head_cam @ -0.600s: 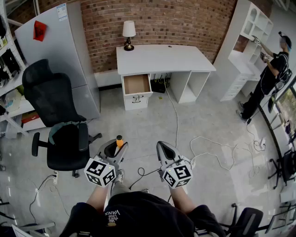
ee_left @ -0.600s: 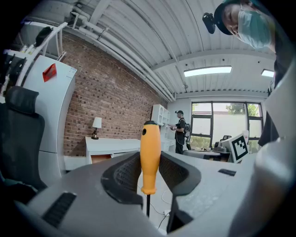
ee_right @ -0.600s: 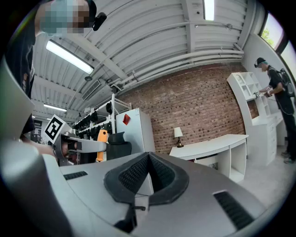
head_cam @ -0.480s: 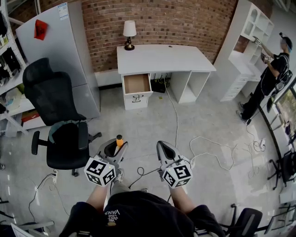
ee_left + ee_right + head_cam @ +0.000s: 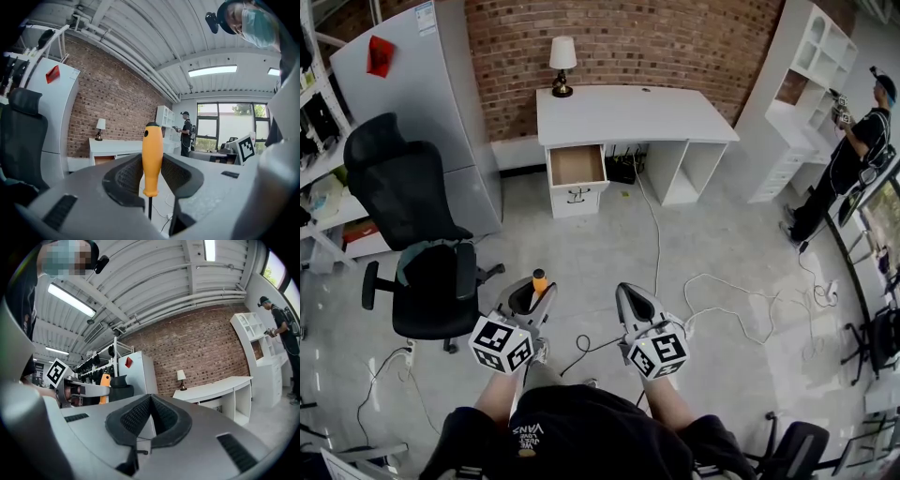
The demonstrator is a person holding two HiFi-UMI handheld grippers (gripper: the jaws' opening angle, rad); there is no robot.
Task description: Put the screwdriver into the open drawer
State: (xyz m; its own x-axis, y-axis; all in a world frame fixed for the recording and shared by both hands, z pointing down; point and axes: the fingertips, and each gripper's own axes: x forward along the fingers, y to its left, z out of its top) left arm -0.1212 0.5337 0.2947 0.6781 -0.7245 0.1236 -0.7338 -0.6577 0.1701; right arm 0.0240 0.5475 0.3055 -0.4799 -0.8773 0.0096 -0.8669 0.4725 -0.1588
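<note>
1. The screwdriver [image 5: 152, 159] stands upright, orange handle up, low in the centre of the head view, clamped in the left claw [image 5: 534, 296].
2. The right claw [image 5: 630, 302], just to its right, has its jaws together on nothing.
3. The open drawer [image 5: 577, 167] sits at upper centre under the white surface [image 5: 628, 117], well apart from both claws.

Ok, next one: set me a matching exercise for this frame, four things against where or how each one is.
1. orange-handled screwdriver
2. drawer of the white desk
3. white-shaded table lamp
4. black office chair

A. standing on the desk's white top
B. on the grey floor, at the person's left
C. held upright by the left gripper
D. pulled out, wooden inside showing

Pairs: 1-C, 2-D, 3-A, 4-B
</note>
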